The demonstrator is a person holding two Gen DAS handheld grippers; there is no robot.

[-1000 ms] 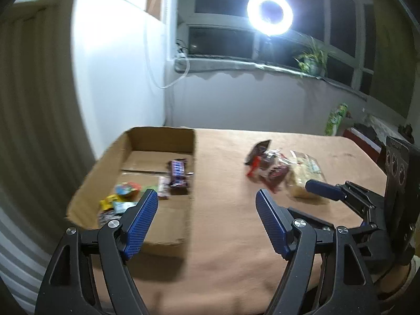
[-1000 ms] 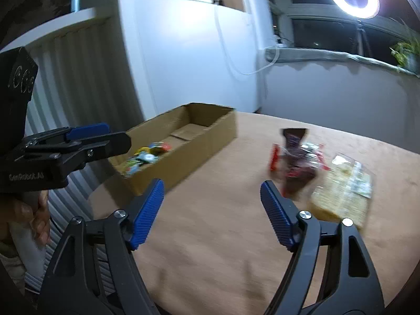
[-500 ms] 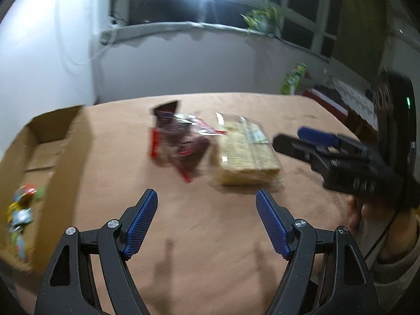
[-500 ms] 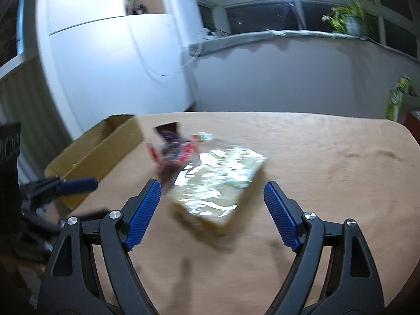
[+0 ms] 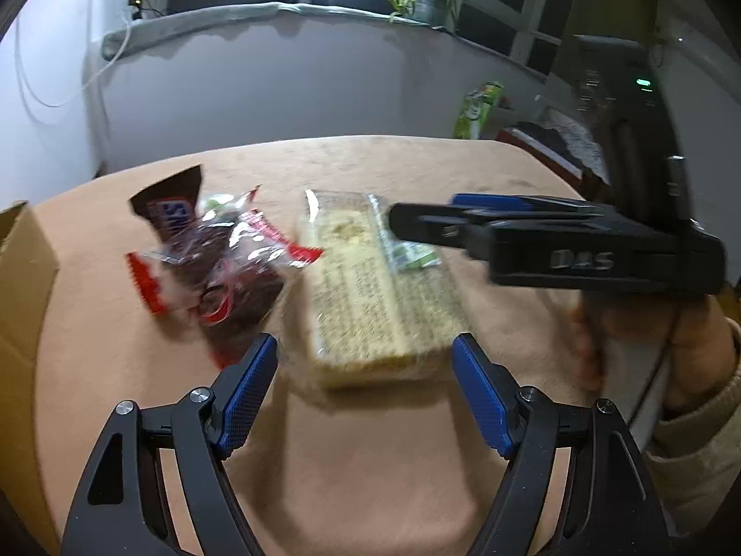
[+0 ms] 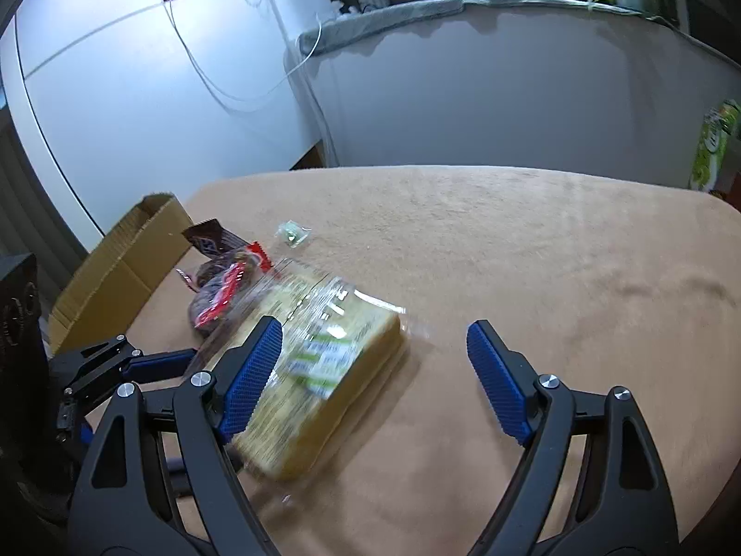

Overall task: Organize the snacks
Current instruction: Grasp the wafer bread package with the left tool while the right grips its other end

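Left gripper (image 5: 363, 382) stands apart, empty, nearest the clear-wrapped cracker pack (image 5: 370, 292). Right gripper (image 6: 373, 373), marked "DAS", has just been opening, nothing between. Snickers bar (image 5: 169, 213) lies far left, beside cardboard box (image 6: 122, 273).

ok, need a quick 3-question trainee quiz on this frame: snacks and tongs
1. True or false: the left tongs are shut on the clear-wrapped yellow cracker pack.
2. Which lies farthest from the pack on the tan tablecloth?
A. Snickers bar
B. red-and-clear bag of dark snacks
C. small green-and-clear wrapper
3. Fill in: the cardboard box sits at the table's ____ edge in the right wrist view.

Key: 1 false, both the left and the right tongs are open, nothing gripped. 2 C. 3 left.
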